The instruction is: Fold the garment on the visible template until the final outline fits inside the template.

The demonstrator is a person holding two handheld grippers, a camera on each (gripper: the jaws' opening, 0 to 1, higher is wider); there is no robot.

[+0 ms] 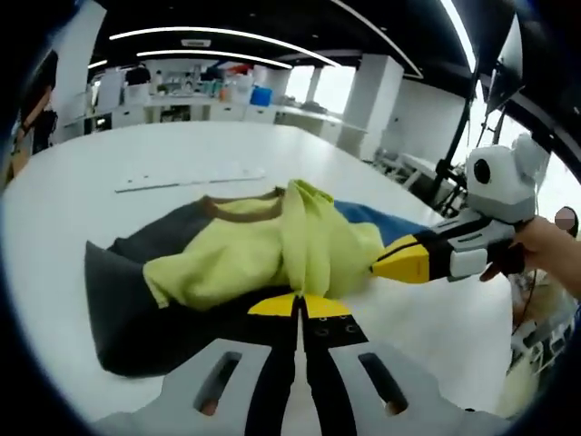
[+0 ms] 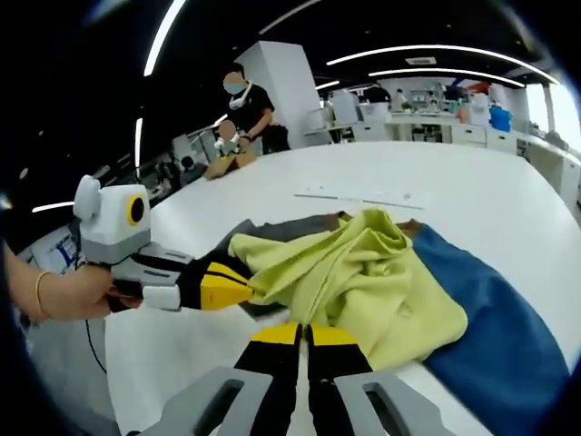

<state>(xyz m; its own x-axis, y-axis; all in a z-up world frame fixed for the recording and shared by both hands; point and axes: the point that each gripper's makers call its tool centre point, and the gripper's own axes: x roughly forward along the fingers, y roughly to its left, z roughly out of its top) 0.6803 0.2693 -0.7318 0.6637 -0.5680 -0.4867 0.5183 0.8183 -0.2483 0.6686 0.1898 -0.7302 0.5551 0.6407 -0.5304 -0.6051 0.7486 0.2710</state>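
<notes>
One broad white surface (image 1: 182,154) carries all. Multicolour garment of yellow-green, dark grey and blue cloth panels (image 1: 272,245) lies mid-surface, bunched, brown collar away from left gripper view; long axis unclear. Left gripper (image 1: 298,305) and right gripper (image 2: 302,334), jaws pressed closed, each pinching yellow-green cloth, likely lifting for a fold.

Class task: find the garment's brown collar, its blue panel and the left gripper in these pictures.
Brown collar (image 1: 243,208), left gripper view, on the neckband's front.
Blue panel (image 2: 481,313), right gripper view, mid-panel.
Left gripper (image 2: 247,289), right gripper view, at its yellow tips against the cloth.
</notes>
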